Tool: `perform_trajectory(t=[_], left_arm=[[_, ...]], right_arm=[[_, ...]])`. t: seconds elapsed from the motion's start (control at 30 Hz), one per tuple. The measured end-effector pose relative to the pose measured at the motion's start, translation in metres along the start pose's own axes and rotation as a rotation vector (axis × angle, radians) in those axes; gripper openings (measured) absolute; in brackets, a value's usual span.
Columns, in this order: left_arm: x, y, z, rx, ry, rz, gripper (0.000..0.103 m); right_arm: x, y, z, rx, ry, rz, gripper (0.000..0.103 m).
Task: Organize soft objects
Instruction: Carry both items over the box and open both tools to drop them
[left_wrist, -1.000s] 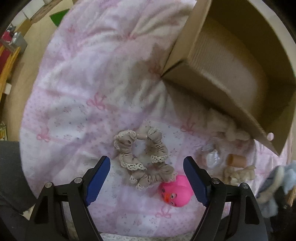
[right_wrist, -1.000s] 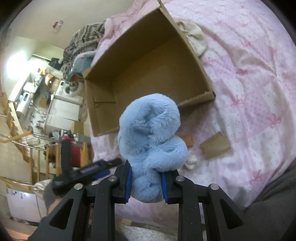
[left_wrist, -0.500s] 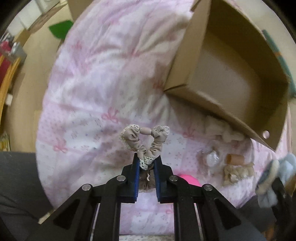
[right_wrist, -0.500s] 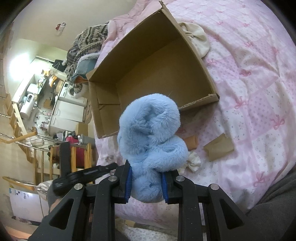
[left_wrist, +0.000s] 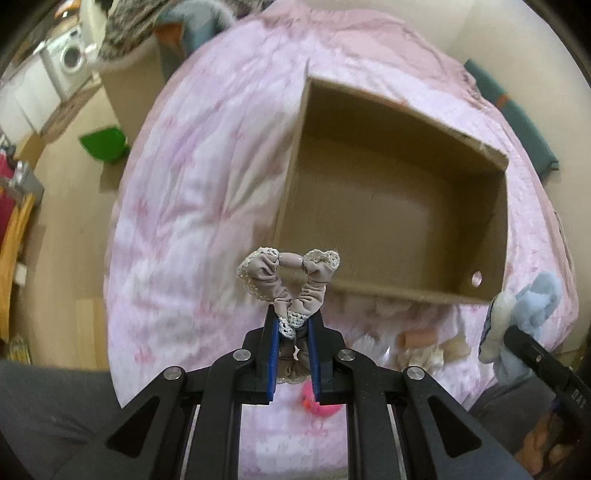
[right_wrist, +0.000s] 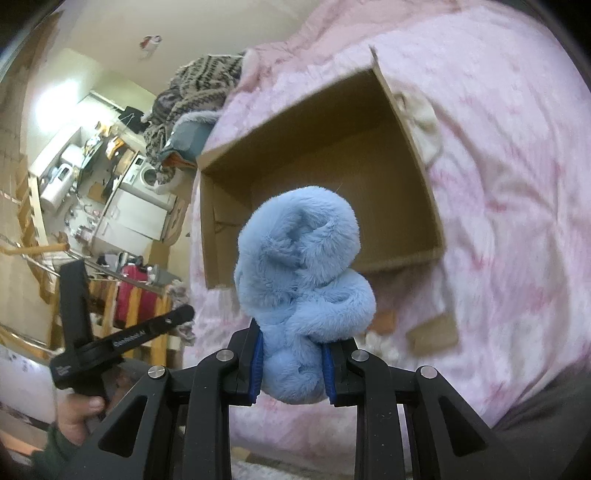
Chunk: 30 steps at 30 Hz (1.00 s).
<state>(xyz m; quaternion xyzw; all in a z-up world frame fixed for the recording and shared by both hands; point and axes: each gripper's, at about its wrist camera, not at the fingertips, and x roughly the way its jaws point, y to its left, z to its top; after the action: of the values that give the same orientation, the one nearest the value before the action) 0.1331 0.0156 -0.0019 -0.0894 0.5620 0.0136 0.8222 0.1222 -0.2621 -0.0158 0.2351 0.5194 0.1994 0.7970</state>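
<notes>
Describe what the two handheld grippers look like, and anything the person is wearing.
Both the left gripper and right gripper have matte black angular linkage arms, silver round pivot bolts and flat blue pads inside the fingers. From the right wrist view, the left gripper's black handle carries small white lettering, too blurred to read, and a dark green sleeve cuff shows below.

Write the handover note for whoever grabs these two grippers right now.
Left gripper: shut on the beige lace-trimmed scrunchie, held up in front of the cardboard box.
Right gripper: shut on the fluffy blue plush, also held clear of the bed, short of the box.
Box: open on the pink quilt; nothing shows inside it.
Done: both items picked up.
Left: drop both into the box, then collect what lies on the quilt in front of it, namely the pink toy and the small pale pieces near the box's front wall, too blurred to name.
</notes>
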Motion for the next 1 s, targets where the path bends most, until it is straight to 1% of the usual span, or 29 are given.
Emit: perform_trajectory(t=[0.1, 0.27, 0.4, 0.47, 0.53, 0.63, 0.73, 0.77, 0.87, 0.9, 1.0], left_arm=[[-0.001, -0.013, 0.015, 0.035, -0.042, 0.007, 0.013], [0.004, -0.026, 0.040, 0.068, -0.076, 0.013, 0.013], [0.010, -0.033, 0.056, 0.098, -0.111, 0.012, 0.013], [0.015, -0.034, 0.063, 0.103, -0.137, -0.002, 0.013], [0.025, -0.035, 0.068, 0.121, -0.174, -0.010, 0.013], [0.045, -0.035, 0.070, 0.147, -0.177, 0.003, 0.013], [0.057, -0.035, 0.067, 0.155, -0.179, -0.013, 0.013], [0.059, -0.037, 0.066, 0.162, -0.186, -0.008, 0.013], [0.059, -0.038, 0.064, 0.199, -0.247, 0.033, 0.013], [0.060, -0.038, 0.065, 0.204, -0.253, 0.039, 0.013], [0.065, -0.031, 0.069, 0.168, -0.232, 0.017, 0.013]], right_arm=[[-0.005, 0.008, 0.018, -0.044, -0.044, -0.017, 0.027], [-0.005, 0.017, 0.051, -0.088, -0.103, -0.042, 0.027], [0.003, 0.018, 0.073, -0.104, -0.128, -0.059, 0.027], [0.011, 0.018, 0.079, -0.116, -0.131, -0.074, 0.027], [0.019, 0.021, 0.082, -0.145, -0.143, -0.095, 0.027], [0.034, 0.020, 0.077, -0.200, -0.162, -0.113, 0.028], [0.052, 0.004, 0.070, -0.132, -0.107, -0.123, 0.028], [0.054, 0.002, 0.068, -0.131, -0.098, -0.140, 0.028], [0.061, -0.002, 0.066, -0.139, -0.085, -0.203, 0.029], [0.063, -0.005, 0.067, -0.132, -0.081, -0.214, 0.029], [0.068, -0.010, 0.071, -0.113, -0.076, -0.223, 0.029]])
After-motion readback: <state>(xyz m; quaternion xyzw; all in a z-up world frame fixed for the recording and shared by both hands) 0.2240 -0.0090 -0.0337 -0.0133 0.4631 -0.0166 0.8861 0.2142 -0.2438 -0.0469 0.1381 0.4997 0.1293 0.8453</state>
